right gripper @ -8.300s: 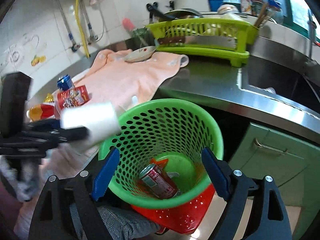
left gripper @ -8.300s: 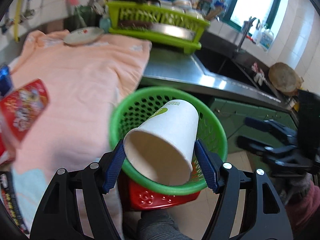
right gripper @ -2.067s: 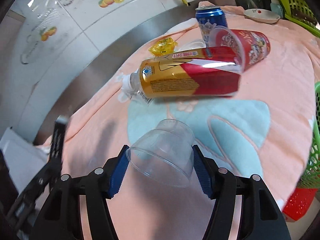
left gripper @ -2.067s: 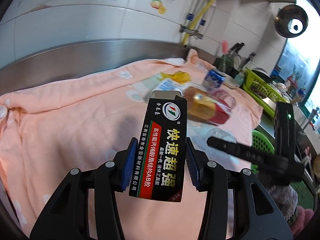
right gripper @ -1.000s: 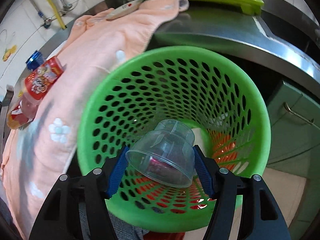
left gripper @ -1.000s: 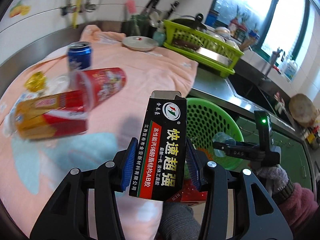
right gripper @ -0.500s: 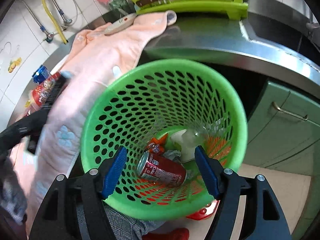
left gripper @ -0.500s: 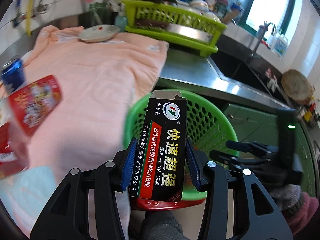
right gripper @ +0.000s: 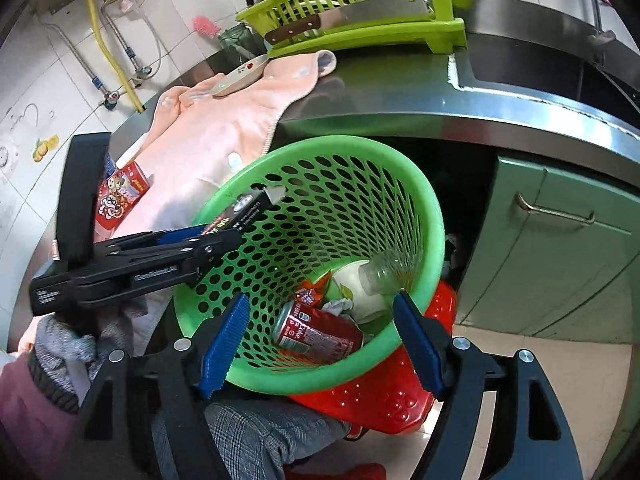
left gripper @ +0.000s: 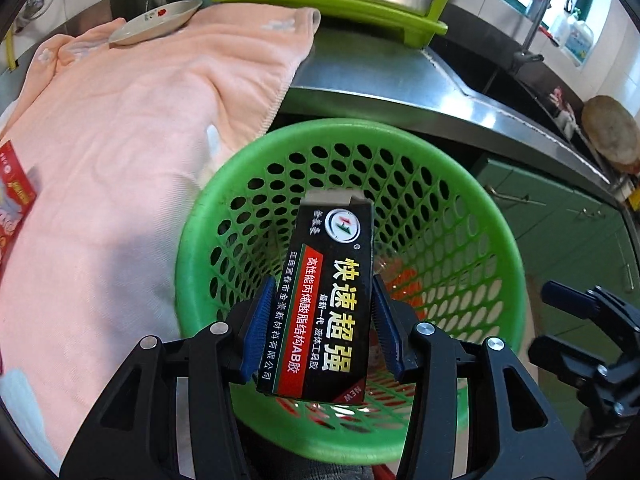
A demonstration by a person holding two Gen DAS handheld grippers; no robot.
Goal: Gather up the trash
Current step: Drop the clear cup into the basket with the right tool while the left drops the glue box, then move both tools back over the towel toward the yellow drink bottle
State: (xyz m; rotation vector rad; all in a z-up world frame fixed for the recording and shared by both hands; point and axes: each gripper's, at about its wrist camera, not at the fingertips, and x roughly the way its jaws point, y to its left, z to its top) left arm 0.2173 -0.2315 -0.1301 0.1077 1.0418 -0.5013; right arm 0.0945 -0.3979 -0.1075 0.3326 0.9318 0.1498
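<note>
Box (left gripper: 326, 300) pinched upright in left gripper (left gripper: 322, 322), over basket (left gripper: 192, 240) mouth, nearer its left rim. Right gripper (right gripper: 320, 340) empty, jaws opening, above near rim. Risks: released here, box may clip the rim and fall outside; basket looks tilted, could tip.

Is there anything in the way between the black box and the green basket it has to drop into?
Nothing visible blocks it. The left gripper holds the black box right over the open mouth of the green basket. Below lie only trash at the bottom: a red can and a clear cup. The right gripper, empty and opening, sits at the near rim.
</note>
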